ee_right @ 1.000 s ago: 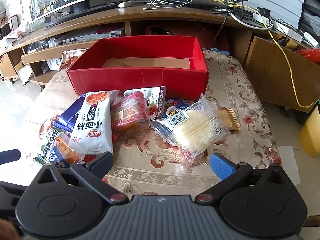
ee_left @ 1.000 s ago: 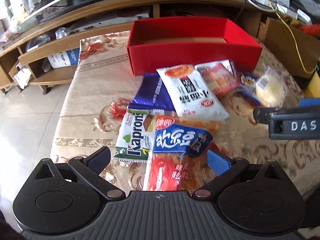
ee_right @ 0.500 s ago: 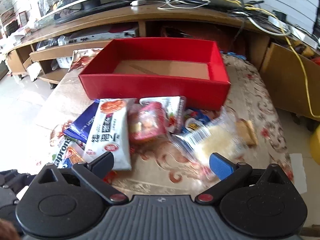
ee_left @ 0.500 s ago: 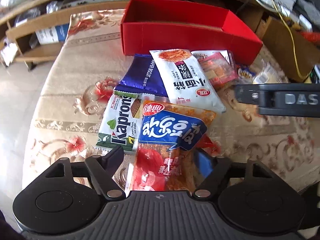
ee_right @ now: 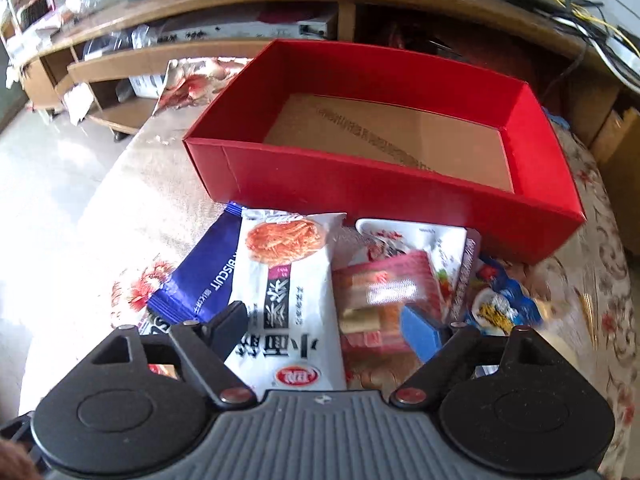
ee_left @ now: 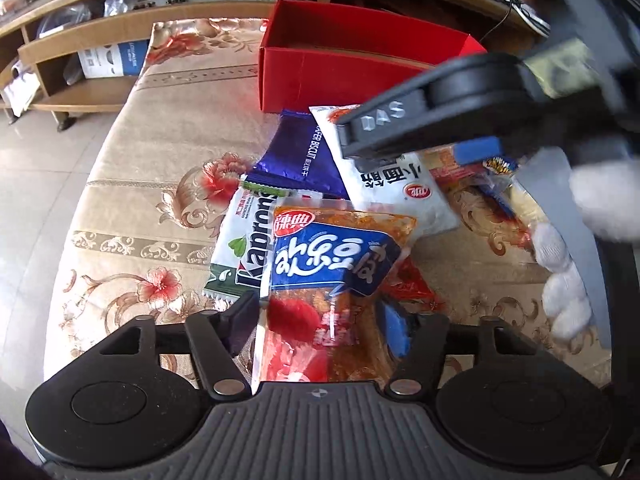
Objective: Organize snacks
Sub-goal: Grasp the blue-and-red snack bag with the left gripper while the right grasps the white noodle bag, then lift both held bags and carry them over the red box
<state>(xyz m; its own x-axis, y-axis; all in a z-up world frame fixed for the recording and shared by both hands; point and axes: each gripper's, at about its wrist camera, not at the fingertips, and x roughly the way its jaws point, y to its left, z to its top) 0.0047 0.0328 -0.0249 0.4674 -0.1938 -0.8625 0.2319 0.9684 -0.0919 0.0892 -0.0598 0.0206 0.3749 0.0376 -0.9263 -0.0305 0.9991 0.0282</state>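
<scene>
A pile of snack packets lies in front of an empty red box (ee_right: pixel 400 184), also in the left wrist view (ee_left: pixel 320 72). My left gripper (ee_left: pixel 320 328) is open, its fingers on either side of the blue-and-orange spicy packet (ee_left: pixel 332 264), which overlaps the green Kapron packet (ee_left: pixel 244 248). My right gripper (ee_right: pixel 324 324) is open above the white noodle packet (ee_right: pixel 288 292) and the pink wafer packet (ee_right: pixel 380 292). The right gripper also shows in the left wrist view (ee_left: pixel 420 140), over the white packet (ee_left: pixel 400 184). A dark blue biscuit packet (ee_right: pixel 204 284) lies left of it.
The table has a beige floral cloth (ee_left: pixel 160 200). A wooden TV shelf (ee_right: pixel 200 52) with clutter and cables stands behind the box. A blue-and-yellow packet (ee_right: pixel 496 308) lies at the right. Tiled floor (ee_left: pixel 36 184) is to the left.
My right gripper has swung left from the clear cake packet to over the white and pink packets. My left gripper has moved forward and narrowed around the spicy packet.
</scene>
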